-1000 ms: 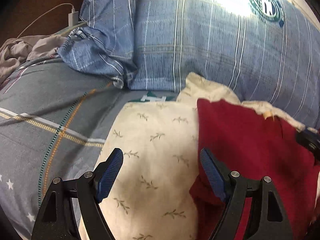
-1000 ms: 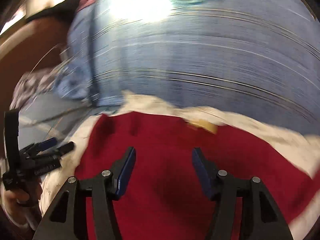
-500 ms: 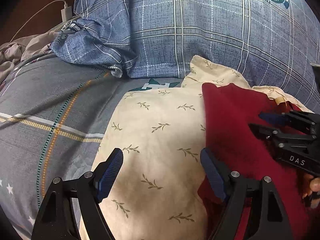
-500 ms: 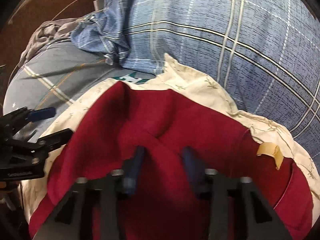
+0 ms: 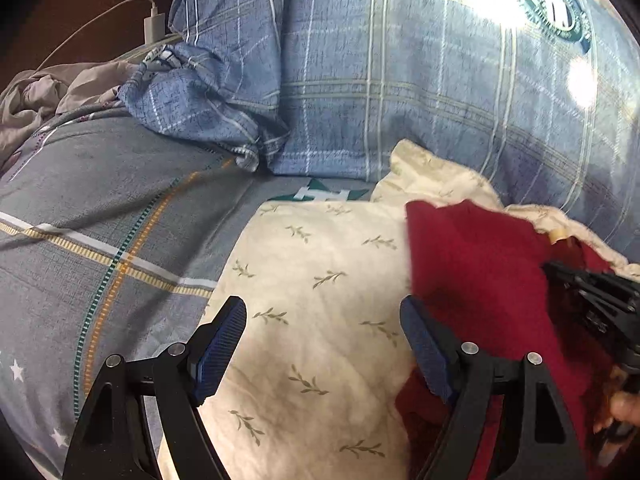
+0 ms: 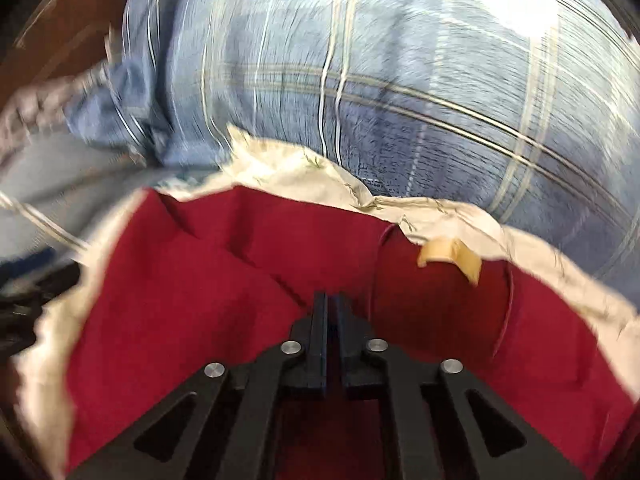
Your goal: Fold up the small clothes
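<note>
A dark red garment (image 5: 480, 264) lies on a cream leaf-print cloth (image 5: 320, 260) spread over the bed. My left gripper (image 5: 322, 308) hangs open above the cream cloth, its right finger beside the red garment's left edge, with nothing pinched. In the right wrist view the red garment (image 6: 200, 300) fills the foreground, a tan label (image 6: 452, 256) at its collar. My right gripper (image 6: 330, 298) is closing, its pads pressed together on a raised fold of the red cloth. From the left wrist view, the right gripper (image 5: 592, 292) sits on the garment's right side.
A large blue plaid pillow (image 5: 400, 100) rises right behind the clothes. Grey patterned bedding (image 5: 100, 200) stretches to the left. A white charger with cable (image 5: 154, 26) and a crumpled grey cloth (image 5: 40, 92) lie at the far left.
My right gripper sank onto the red garment and its jaws went from wide apart to pinched on a fold. The left gripper stayed open and in place.
</note>
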